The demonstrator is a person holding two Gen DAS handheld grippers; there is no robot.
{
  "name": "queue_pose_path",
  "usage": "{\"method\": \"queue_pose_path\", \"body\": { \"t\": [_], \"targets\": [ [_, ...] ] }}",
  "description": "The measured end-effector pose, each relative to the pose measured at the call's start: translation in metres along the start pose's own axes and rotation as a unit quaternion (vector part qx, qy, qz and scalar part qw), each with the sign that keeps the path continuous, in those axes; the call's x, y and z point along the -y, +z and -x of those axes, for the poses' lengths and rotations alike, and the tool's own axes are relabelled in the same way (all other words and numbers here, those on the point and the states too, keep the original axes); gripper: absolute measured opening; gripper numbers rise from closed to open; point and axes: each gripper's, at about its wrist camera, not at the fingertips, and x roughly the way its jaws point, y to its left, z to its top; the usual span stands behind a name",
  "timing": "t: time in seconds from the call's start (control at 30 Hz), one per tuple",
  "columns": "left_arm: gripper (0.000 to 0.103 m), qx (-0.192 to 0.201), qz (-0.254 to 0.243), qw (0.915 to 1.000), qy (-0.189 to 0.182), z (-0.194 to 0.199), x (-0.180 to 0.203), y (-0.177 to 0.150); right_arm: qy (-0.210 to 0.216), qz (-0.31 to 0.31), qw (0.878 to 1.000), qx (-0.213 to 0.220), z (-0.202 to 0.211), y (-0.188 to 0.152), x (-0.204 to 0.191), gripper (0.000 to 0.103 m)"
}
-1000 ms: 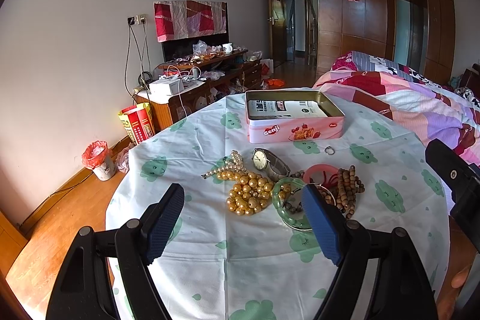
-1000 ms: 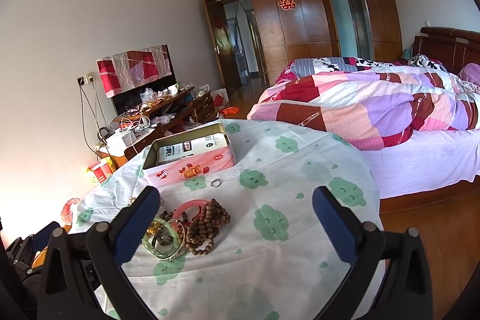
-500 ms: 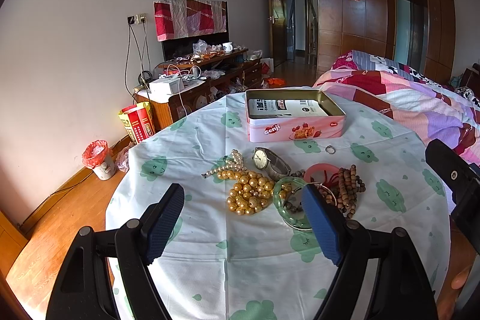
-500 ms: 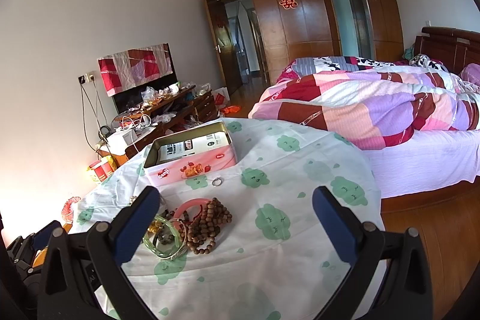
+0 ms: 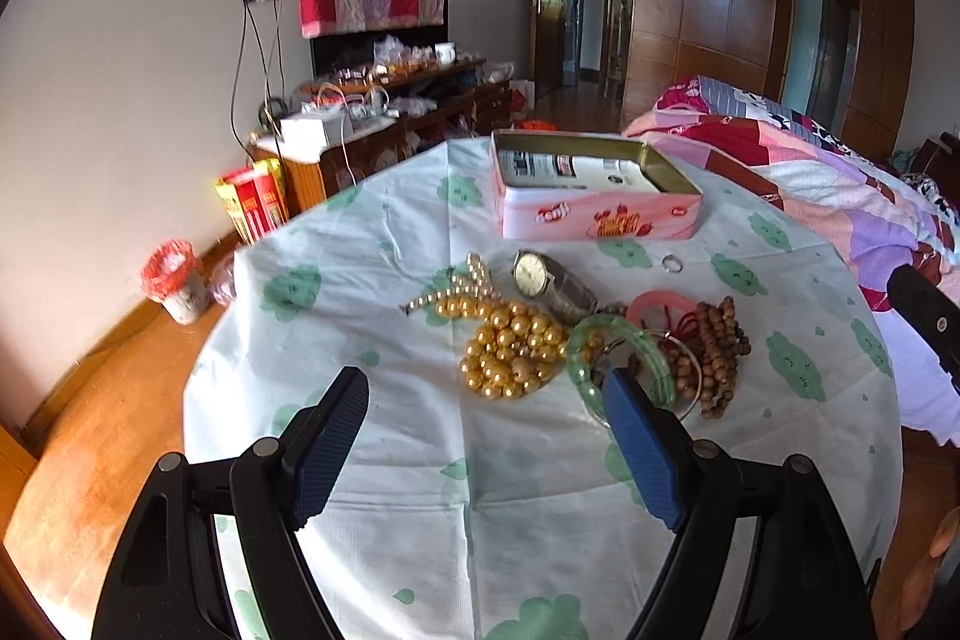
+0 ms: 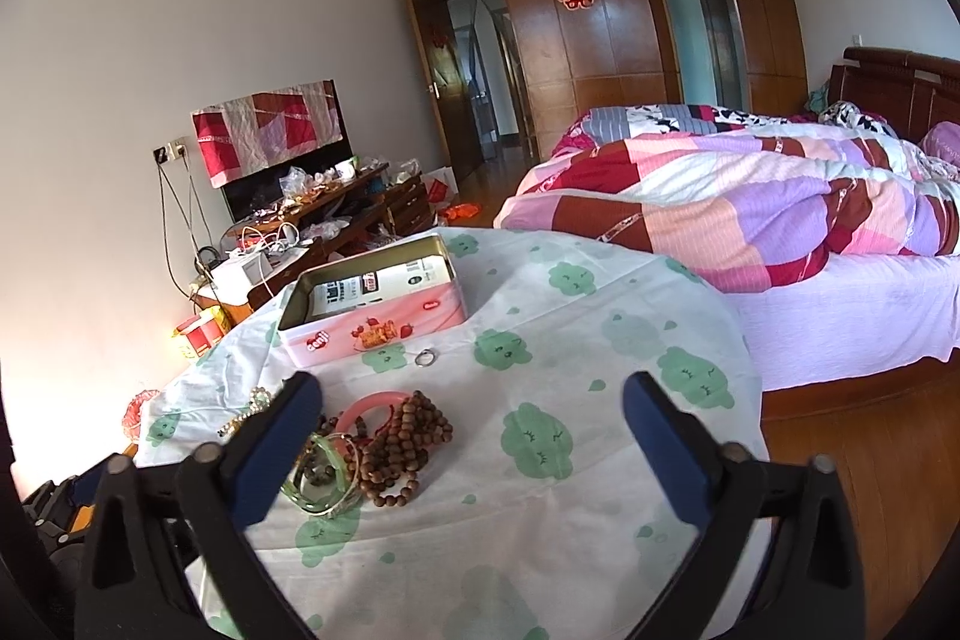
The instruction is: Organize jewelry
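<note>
A round worktop (image 5: 372, 460) under a thin, wrinkled cloth fills the bedroom foreground. Both the left gripper (image 5: 486, 436) and right gripper (image 6: 474, 436) are held wide and empty; the right has just been narrowing slightly. Beyond, the gold bead strand (image 5: 510, 346) lies heaped: loose and slippery, best pinched mid-heap. The pink tin (image 5: 594, 196) stands open at the far side.

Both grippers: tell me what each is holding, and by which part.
Nothing is held. The left gripper and right gripper are both open and empty above the tablecloth.
</note>
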Motion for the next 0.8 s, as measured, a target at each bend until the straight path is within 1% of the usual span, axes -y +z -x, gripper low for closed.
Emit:
{"method": "queue_pose_path", "body": {
  "t": [0.07, 0.1, 0.13, 0.17, 0.27, 0.3, 0.33, 0.4, 0.5, 0.57, 0.6, 0.67, 0.7, 0.73, 0.8],
  "targets": [
    [0.08, -0.011, 0.005, 0.9996, -0.024, -0.008, -0.005, 0.0, 0.003, 0.004, 1.0, -0.009, -0.005, -0.002, 0.0, 0.075],
    [0.08, -0.014, 0.004, 0.9993, -0.035, -0.011, -0.005, 0.001, 0.006, 0.009, 1.0, -0.019, -0.009, -0.005, -0.002, 0.07],
    [0.08, -0.016, 0.005, 0.9988, -0.046, -0.013, -0.005, 0.002, 0.008, 0.012, 1.0, -0.026, -0.013, -0.005, -0.001, 0.062],
    [0.08, -0.015, 0.003, 0.9984, -0.055, -0.016, -0.004, 0.004, 0.011, 0.013, 0.999, -0.033, -0.016, -0.005, -0.001, 0.059],
    [0.08, -0.014, -0.019, 0.9971, -0.072, -0.027, 0.005, 0.011, 0.02, 0.014, 0.999, -0.047, -0.022, -0.009, 0.0, 0.059],
    [0.075, -0.019, -0.023, 0.9968, -0.074, -0.033, 0.007, 0.012, 0.019, 0.016, 0.998, -0.049, -0.023, -0.01, 0.0, 0.059],
    [0.062, -0.026, -0.026, 0.9962, -0.079, -0.04, 0.01, 0.014, 0.017, 0.017, 0.998, -0.051, -0.024, -0.009, 0.001, 0.059],
    [0.052, -0.047, -0.034, 0.9947, -0.086, -0.054, 0.015, 0.017, 0.015, 0.018, 0.998, -0.056, -0.028, -0.009, 0.004, 0.059],
    [0.05, -0.078, -0.043, 0.9921, -0.089, -0.075, 0.021, 0.017, 0.021, 0.02, 0.997, -0.066, -0.036, -0.01, 0.007, 0.059],
    [0.05, -0.083, -0.047, 0.9913, -0.091, -0.081, 0.023, 0.016, 0.026, 0.021, 0.997, -0.075, -0.043, -0.01, 0.008, 0.059],
    [0.047, -0.082, -0.049, 0.991, -0.094, -0.082, 0.023, 0.015, 0.03, 0.021, 0.996, -0.08, -0.046, -0.01, 0.009, 0.059],
    [0.03, -0.074, -0.054, 0.9896, -0.111, -0.081, 0.024, 0.014, 0.035, 0.024, 0.995, -0.087, -0.051, -0.012, 0.009, 0.059],
    [0.013, -0.07, -0.055, 0.9891, -0.117, -0.081, 0.024, 0.015, 0.037, 0.025, 0.995, -0.091, -0.054, -0.013, 0.009, 0.059],
    [0.007, -0.066, -0.058, 0.9893, -0.116, -0.082, 0.025, 0.015, 0.042, 0.026, 0.994, -0.096, -0.058, -0.013, 0.009, 0.059],
    [0.007, -0.067, -0.053, 0.9879, -0.129, -0.083, 0.023, 0.017, 0.053, 0.024, 0.992, -0.108, -0.065, -0.014, 0.009, 0.055]
  ]
}}
